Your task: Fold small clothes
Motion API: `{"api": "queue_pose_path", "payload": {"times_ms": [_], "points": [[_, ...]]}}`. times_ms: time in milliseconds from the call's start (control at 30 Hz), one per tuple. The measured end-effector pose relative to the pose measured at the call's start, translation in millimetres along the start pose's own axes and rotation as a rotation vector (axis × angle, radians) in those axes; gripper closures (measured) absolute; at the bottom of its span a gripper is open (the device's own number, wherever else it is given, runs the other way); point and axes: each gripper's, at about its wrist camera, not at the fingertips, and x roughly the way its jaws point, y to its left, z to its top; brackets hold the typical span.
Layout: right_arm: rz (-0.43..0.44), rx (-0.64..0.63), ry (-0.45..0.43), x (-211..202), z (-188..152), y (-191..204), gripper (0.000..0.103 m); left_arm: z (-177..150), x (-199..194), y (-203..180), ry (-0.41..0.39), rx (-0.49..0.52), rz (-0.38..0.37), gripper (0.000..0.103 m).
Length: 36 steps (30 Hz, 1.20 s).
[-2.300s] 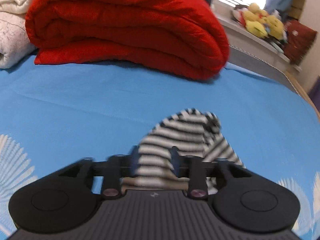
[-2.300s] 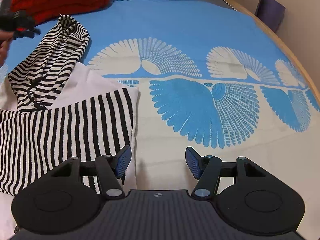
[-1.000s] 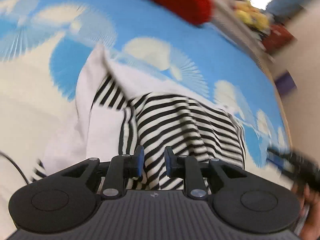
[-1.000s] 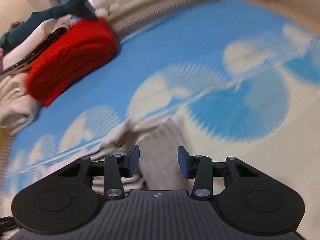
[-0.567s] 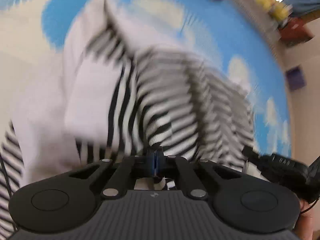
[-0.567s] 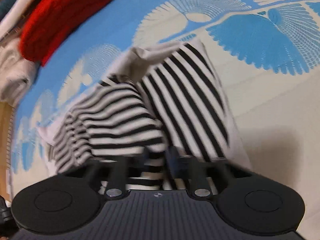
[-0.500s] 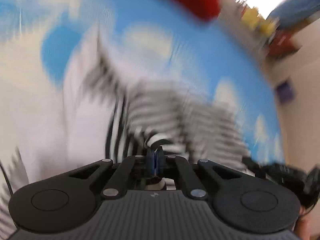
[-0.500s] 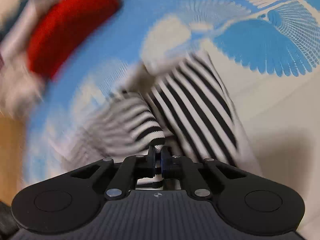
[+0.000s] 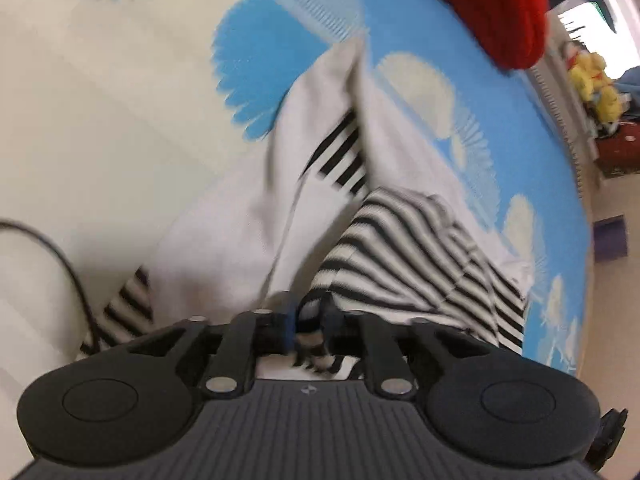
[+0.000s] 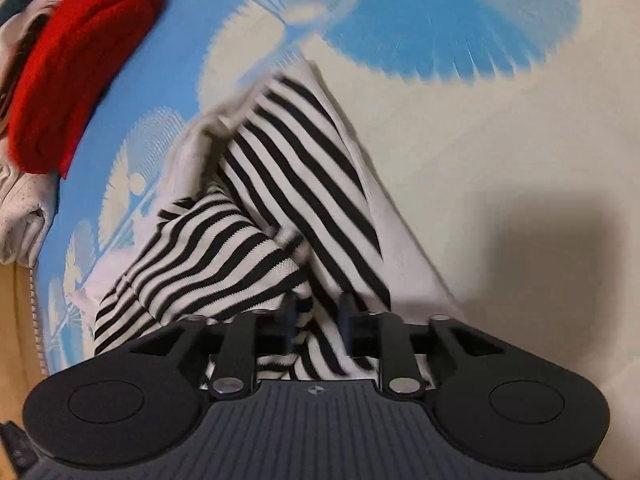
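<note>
A black-and-white striped garment (image 9: 416,248) with white panels lies bunched on the blue and cream bedspread (image 9: 100,120). In the left wrist view my left gripper (image 9: 310,320) has its fingers a little apart, with a striped edge of the garment between them. In the right wrist view the same striped garment (image 10: 288,184) lies folded over itself. My right gripper (image 10: 318,320) has its fingers a little apart around a striped fold. Both views are blurred by motion.
A folded red blanket (image 9: 500,4) lies at the far side of the bed and shows in the right wrist view (image 10: 72,64) beside pale folded bedding (image 10: 20,208). A black cable (image 9: 60,264) runs at left. Yellow toys (image 9: 592,80) sit on a shelf.
Both grippers were clamped shut on the striped cloth half a second ago; now their fingers have parted slightly. The garment has dropped lower onto the bed, with its striped part folded over.
</note>
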Motion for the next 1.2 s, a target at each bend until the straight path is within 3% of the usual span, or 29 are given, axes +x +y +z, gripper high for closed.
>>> {"api": "queue_pose_path", "payload": {"times_ms": [33,67,200,233,267,300,333,433,500,600,667,800,867,933,1000,1033,1067,1133,1200], "points": [[0.002,-0.020,-0.029,-4,1,5,0.056,-1,-4,-3,-0.032,0.007,-0.012,0.060],[0.002,-0.036,-0.052,-7,3,9,0.049,-2,-7,-5,-0.059,0.006,-0.018,0.059],[-0.016,-0.042,-0.039,0,7,13,0.049,-5,3,-6,-0.048,-0.026,0.002,0.063],[-0.013,-0.033,-0.025,4,9,13,0.054,-7,3,-4,-0.033,-0.023,0.012,0.081],[0.002,-0.020,-0.020,7,8,11,0.075,-7,6,-6,-0.028,-0.019,0.017,0.102],[0.027,-0.004,-0.030,7,9,10,0.089,-8,0,-5,-0.052,-0.012,0.013,0.102],[0.061,0.009,-0.059,1,9,13,0.097,-4,-11,-7,-0.090,0.007,0.006,0.102],[0.090,-0.045,-0.142,-16,9,26,0.098,-1,-37,-22,-0.217,0.099,-0.016,0.102],[0.002,-0.058,-0.108,-7,8,26,0.097,-3,-31,-23,-0.180,0.114,0.053,0.102],[-0.099,0.033,0.009,16,5,8,0.084,-8,-4,-1,-0.033,0.018,0.154,0.095],[-0.103,0.020,-0.027,9,6,14,0.075,-10,-13,-3,-0.082,0.040,0.162,0.087],[-0.145,-0.120,-0.256,-24,5,42,0.061,-16,-45,-43,-0.259,0.262,0.115,0.087],[-0.102,-0.161,-0.304,-32,5,46,0.060,-22,-43,-50,-0.241,0.290,0.077,0.087],[-0.021,-0.158,-0.250,-25,5,46,0.060,-26,-29,-48,-0.164,0.272,0.062,0.087],[0.020,-0.141,-0.092,-3,6,42,0.058,-30,-5,-40,-0.051,0.258,0.121,0.087],[-0.032,-0.147,-0.002,13,3,39,0.057,-32,4,-36,-0.013,0.254,0.161,0.088],[-0.086,-0.151,0.026,20,-1,38,0.060,-33,6,-31,0.000,0.243,0.172,0.088],[-0.105,-0.151,-0.008,18,-3,42,0.062,-32,-3,-31,-0.017,0.236,0.156,0.088],[-0.067,-0.186,-0.055,8,-4,50,0.059,-32,-18,-39,-0.084,0.269,0.122,0.086]]}}
